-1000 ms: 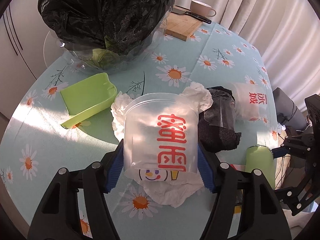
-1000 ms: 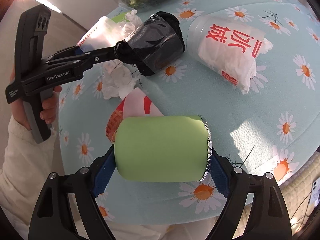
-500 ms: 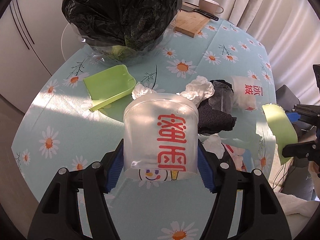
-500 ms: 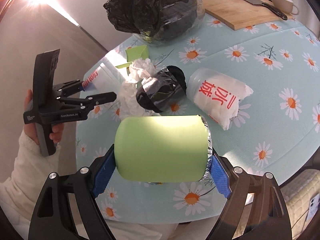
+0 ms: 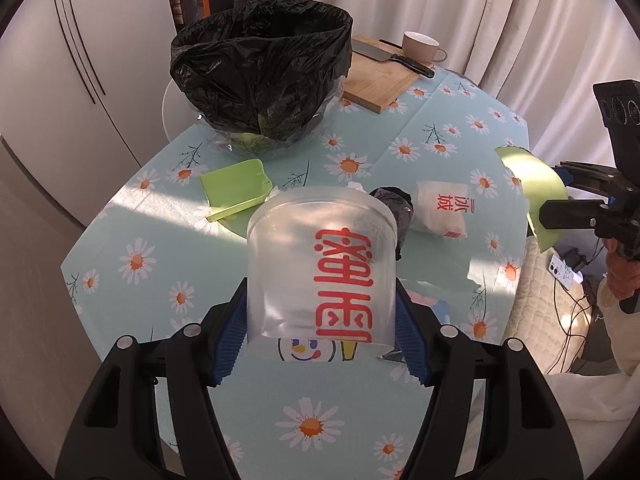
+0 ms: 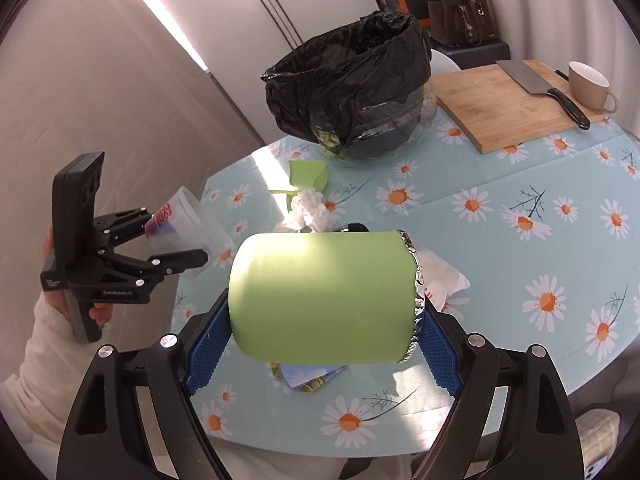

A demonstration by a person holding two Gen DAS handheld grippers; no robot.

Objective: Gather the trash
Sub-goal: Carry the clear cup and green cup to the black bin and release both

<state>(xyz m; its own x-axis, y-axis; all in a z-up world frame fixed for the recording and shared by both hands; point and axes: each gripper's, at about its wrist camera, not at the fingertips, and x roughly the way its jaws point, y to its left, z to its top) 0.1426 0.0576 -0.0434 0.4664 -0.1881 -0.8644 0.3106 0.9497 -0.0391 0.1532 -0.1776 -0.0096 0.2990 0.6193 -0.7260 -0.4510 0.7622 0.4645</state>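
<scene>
My left gripper (image 5: 320, 336) is shut on a clear plastic cup (image 5: 320, 264) with red characters, held above the near edge of the table. My right gripper (image 6: 320, 344) is shut on a green cylinder (image 6: 320, 296) with a foil rim, held above the table's right side; it also shows in the left wrist view (image 5: 536, 196). The bin lined with a black bag (image 5: 264, 80) stands at the far side of the table, open at the top. On the table lie a second cup stuffed with tissue (image 5: 440, 210), a black wad (image 5: 394, 204), crumpled tissue (image 6: 310, 208) and a printed wrapper (image 6: 308, 376).
A green scoop (image 5: 234, 190) lies near the bin. A wooden cutting board (image 5: 378, 80) with a cleaver (image 6: 540, 88) and a beige mug (image 5: 422, 46) sit at the back. The table has a daisy-print cloth (image 5: 420, 128). Curtains hang behind.
Both grippers have risen and pulled back from the table with their loads. The bin's open top has come into view.
</scene>
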